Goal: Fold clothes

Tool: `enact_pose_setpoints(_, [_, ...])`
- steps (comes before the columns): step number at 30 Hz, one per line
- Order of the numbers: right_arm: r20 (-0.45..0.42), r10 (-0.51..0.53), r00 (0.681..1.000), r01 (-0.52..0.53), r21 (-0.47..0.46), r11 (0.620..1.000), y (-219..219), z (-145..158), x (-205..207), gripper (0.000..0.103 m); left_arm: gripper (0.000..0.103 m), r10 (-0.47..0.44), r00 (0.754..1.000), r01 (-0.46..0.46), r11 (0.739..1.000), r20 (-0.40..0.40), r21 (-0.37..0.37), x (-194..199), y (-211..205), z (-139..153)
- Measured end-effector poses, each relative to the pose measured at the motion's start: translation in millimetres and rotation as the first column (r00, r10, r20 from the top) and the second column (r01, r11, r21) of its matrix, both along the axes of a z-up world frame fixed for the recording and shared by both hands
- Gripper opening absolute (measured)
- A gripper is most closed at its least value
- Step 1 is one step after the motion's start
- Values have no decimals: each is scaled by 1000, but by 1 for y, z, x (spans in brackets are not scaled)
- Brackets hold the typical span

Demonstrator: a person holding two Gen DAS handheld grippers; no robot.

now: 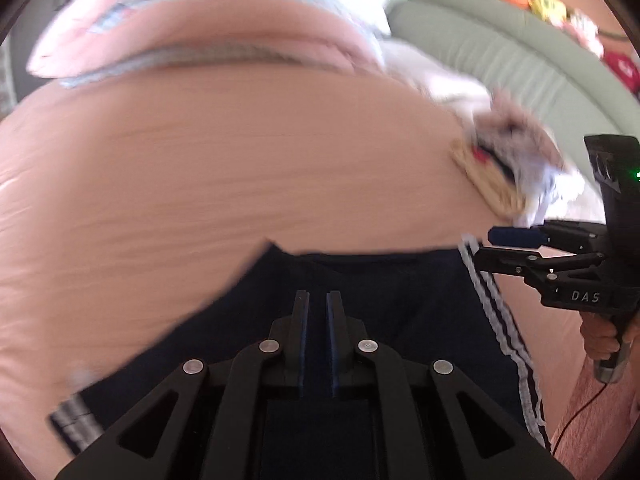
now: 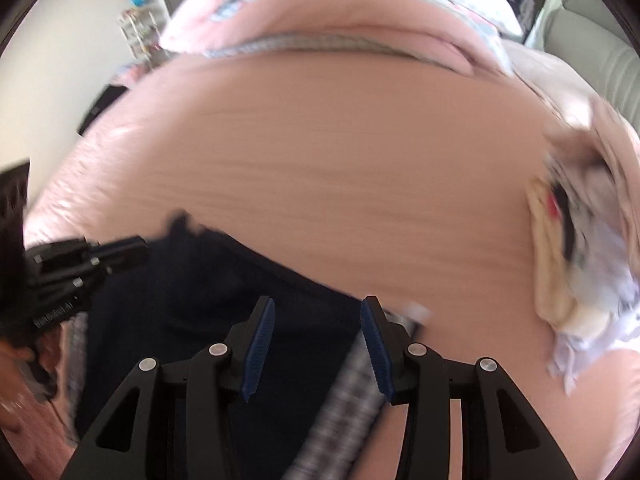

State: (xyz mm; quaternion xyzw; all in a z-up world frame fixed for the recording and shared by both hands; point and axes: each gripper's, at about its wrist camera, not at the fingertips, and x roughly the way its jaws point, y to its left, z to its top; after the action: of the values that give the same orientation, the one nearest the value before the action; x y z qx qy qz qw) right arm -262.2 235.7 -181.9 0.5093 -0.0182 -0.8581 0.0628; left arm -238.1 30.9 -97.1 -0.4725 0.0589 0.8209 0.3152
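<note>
Jaws of left gripper (image 1: 318, 300) nearly closed, empty, over navy garment (image 1: 400, 300); right gripper (image 2: 318, 312) released above it on bed (image 2: 340, 160).

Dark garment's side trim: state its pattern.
White and dark stripes on the navy garment's side trim; clearest in the left wrist view.

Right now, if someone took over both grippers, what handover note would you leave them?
Left gripper: jaws nearly shut over the dark navy garment; whether it pinches cloth is unclear.
Right gripper: open, hovering over the garment's white-striped side edge, gripping nothing.
The garment lies on the pink bedspread; a pile of other clothes sits to the right.
Done: garment laid out. Left: the folds, then the pile.
</note>
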Motion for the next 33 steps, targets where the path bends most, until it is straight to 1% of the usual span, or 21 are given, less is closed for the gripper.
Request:
enact_pose_setpoints(2, [33,-11,999,10,21,1000,18,-17,-5,44,7,-19,999,20,999,37,-38,8,11,-9])
enact_pose_setpoints(4, [60,-25,998,22,43,999,31,-33,-10,44,7,11,999,-6,995,46,-105,1,20,-19])
enact_pose_setpoints(5, [54,-44,998,40,72,997,35,-37,-10,44,6,36,999,-31,991,36,-127,-2,19,-20])
enact_pose_setpoints(6, [48,-64,997,59,100,993,40,-40,-10,44,7,66,997,-62,990,28,-124,-5,16,-18])
enact_pose_setpoints(7, [41,-84,996,78,122,989,44,-43,-9,44,7,120,993,-118,983,6,-141,-8,11,-15])
enact_pose_setpoints(10, [37,-141,989,137,95,986,60,-40,-6,44,7,165,986,-167,980,-24,-106,-11,2,-4])
enact_pose_setpoints(12, [25,-161,987,158,97,983,63,-36,-4,44,7,133,991,-135,988,-31,-77,-12,5,2])
enact_pose_setpoints(13, [14,-165,986,163,102,981,63,-33,-3,47,7,116,992,-119,991,-38,-67,-12,7,5])
enact_pose_setpoints(15, [-7,-168,986,168,97,981,67,-26,3,47,7,89,994,-95,991,-66,-97,-14,17,5])
enact_pose_setpoints(17, [-5,-171,985,171,80,982,72,-25,6,48,7,68,997,-71,988,-26,-137,-21,32,-5])
enact_pose_setpoints(19, [43,-148,988,144,79,986,71,-35,0,48,7,34,999,-31,980,12,-195,-27,52,-16])
enact_pose_setpoints(20, [68,-140,988,134,92,987,69,-43,-2,48,7,22,1000,-23,976,-5,-215,-27,56,-17])
enact_pose_setpoints(22, [44,-144,989,140,99,985,70,-42,-1,48,7,25,999,-33,969,-35,-247,-30,64,-14])
enact_pose_setpoints(23, [39,-150,988,145,102,984,70,-41,-1,48,7,43,997,-58,965,-65,-254,-31,66,-14])
enact_pose_setpoints(25, [35,-164,986,160,95,982,72,-40,-1,48,7,106,987,-135,959,-124,-249,-42,65,-10])
enact_pose_setpoints(27, [29,-181,983,178,77,981,72,-39,-1,48,7,168,980,-187,963,-111,-196,-51,58,-5])
enact_pose_setpoints(28, [17,-189,982,187,66,980,71,-37,0,48,7,171,983,-179,971,-65,-158,-54,55,-2])
enact_pose_setpoints(29, [5,-197,980,196,54,979,70,-35,0,49,10,151,988,-154,980,-32,-129,-54,54,0])
enact_pose_setpoints(31, [-12,-212,977,212,36,977,71,-31,2,49,31,112,992,-121,980,-63,-158,-45,58,3])
enact_pose_setpoints(32, [-4,-215,977,215,37,976,73,-33,1,50,43,94,993,-106,980,-75,-171,-42,59,4])
enact_pose_setpoints(33, [4,-219,976,219,38,975,74,-36,0,50,43,82,994,-93,980,-70,-174,-47,53,1])
